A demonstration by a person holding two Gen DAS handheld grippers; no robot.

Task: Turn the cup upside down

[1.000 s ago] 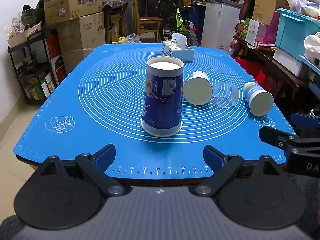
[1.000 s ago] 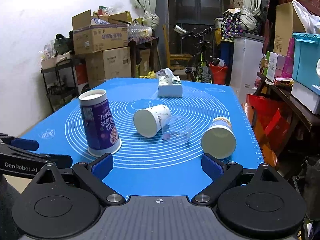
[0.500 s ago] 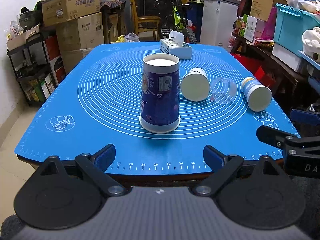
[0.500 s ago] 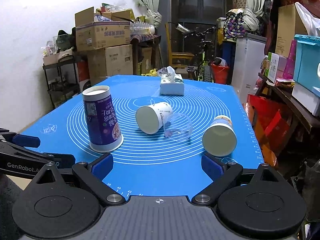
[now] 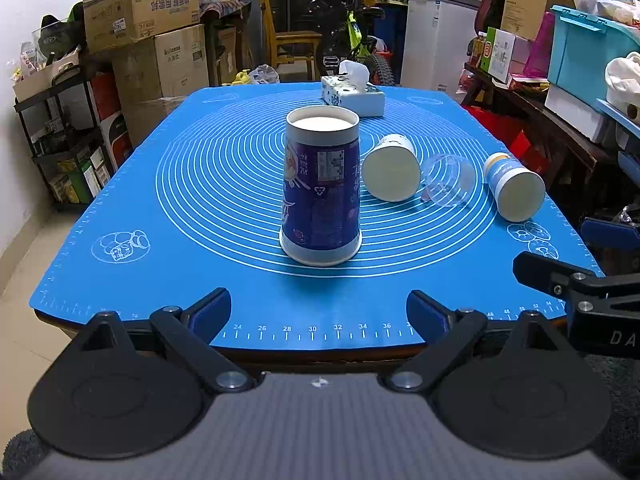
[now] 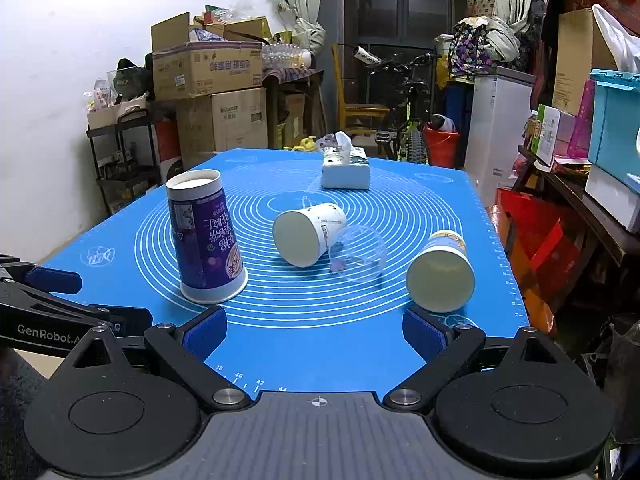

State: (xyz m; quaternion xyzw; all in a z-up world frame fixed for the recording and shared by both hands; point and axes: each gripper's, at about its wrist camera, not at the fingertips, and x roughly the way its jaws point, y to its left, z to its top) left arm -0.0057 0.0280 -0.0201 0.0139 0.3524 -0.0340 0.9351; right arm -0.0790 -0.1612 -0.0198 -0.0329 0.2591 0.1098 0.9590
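A tall purple paper cup stands upside down on the blue mat, its wide rim down; it also shows in the right wrist view. A white paper cup, a clear plastic cup and a blue-white paper cup lie on their sides to its right. My left gripper is open and empty at the mat's near edge, in front of the purple cup. My right gripper is open and empty, near the blue-white cup.
A tissue box sits at the mat's far end. Cardboard boxes and shelves stand on the left. A bicycle and a white cabinet stand behind. Bins and a side table are on the right.
Both grippers have drawn back a little from the cups and risen slightly. The cups have not moved.
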